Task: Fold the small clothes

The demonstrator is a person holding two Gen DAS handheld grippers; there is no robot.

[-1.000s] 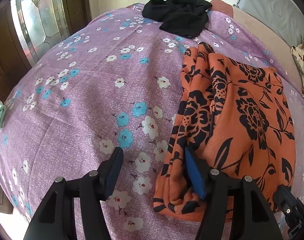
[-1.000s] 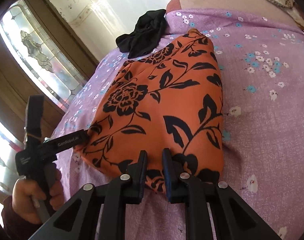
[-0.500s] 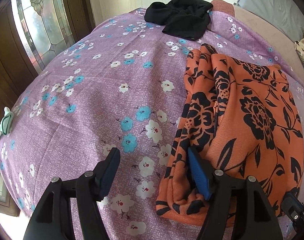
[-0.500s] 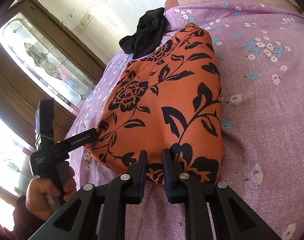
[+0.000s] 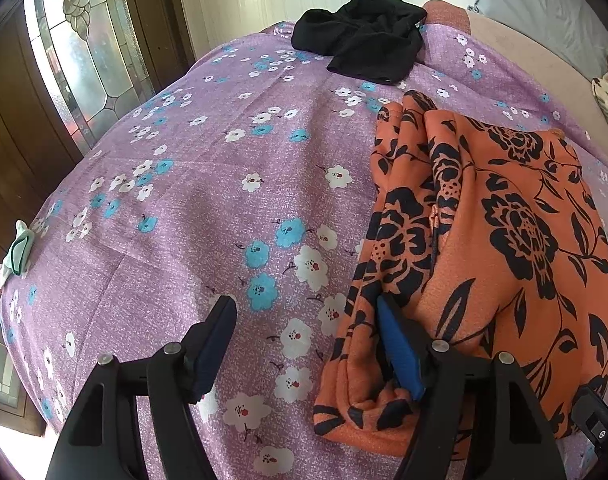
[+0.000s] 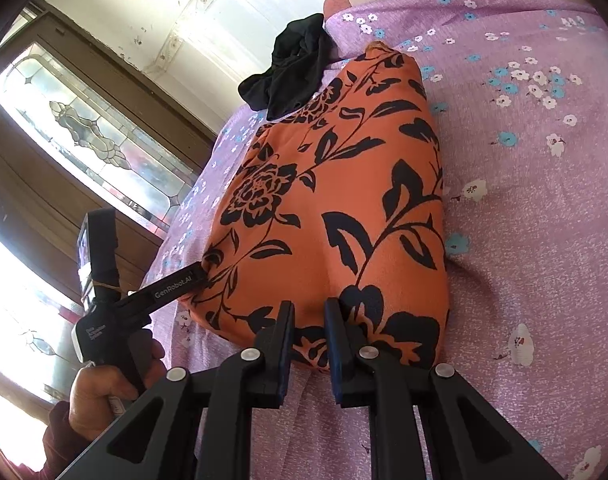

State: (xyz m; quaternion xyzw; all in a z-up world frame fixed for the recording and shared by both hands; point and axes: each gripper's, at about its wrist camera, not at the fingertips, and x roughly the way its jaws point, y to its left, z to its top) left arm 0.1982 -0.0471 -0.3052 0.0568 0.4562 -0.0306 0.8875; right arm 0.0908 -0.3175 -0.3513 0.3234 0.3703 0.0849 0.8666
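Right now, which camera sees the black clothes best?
The left wrist view. There the black clothes lie in full sight at the far end of the purple sheet, with nothing in front. In the right wrist view they look smaller, and the orange cloth seems to hide their near edge.

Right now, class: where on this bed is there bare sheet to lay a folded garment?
The widest free patch of purple floral sheet lies between the orange floral garment, the black garment and the window-side edge. Crowded: the orange garment's near edge, where the left gripper and right gripper work.
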